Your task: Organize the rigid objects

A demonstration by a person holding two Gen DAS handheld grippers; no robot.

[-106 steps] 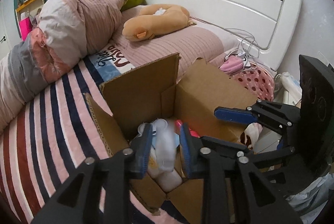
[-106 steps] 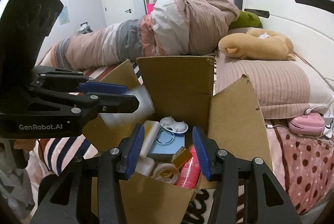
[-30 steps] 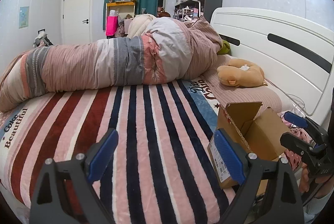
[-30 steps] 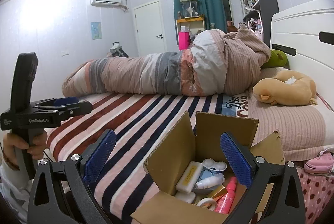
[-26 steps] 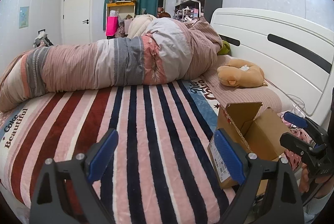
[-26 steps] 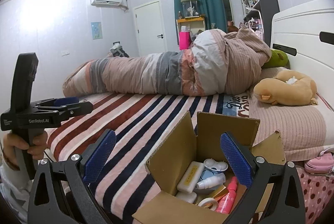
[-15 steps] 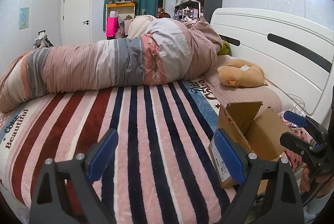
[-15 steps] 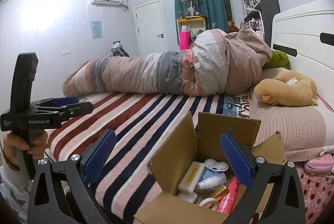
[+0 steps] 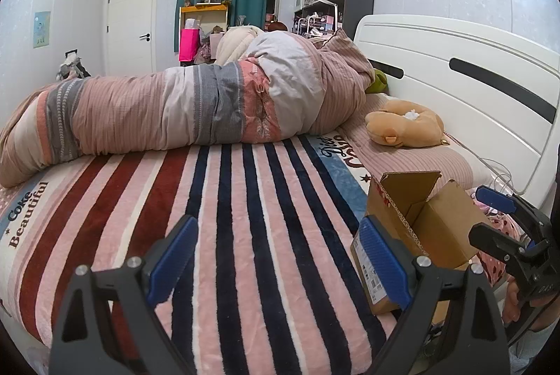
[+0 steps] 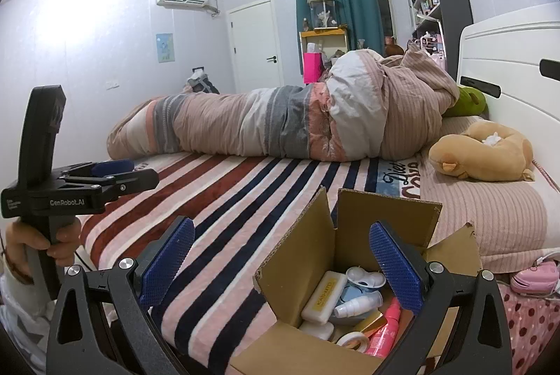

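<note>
Cardboard box (image 10: 350,245) holds small items; both grippers gape empty.

One open brown cardboard box (image 10: 304,256), one pink spray bottle (image 10: 383,329), one white spray bottle (image 10: 357,303), one tan plush pillow (image 10: 479,153), two blue-padded grippers.

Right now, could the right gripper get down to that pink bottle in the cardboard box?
Probably yes. The right gripper is open and empty above the cardboard box, whose flaps stand open. The pink bottle lies on top at the near right, uncovered, though a tape roll crowds it.
</note>
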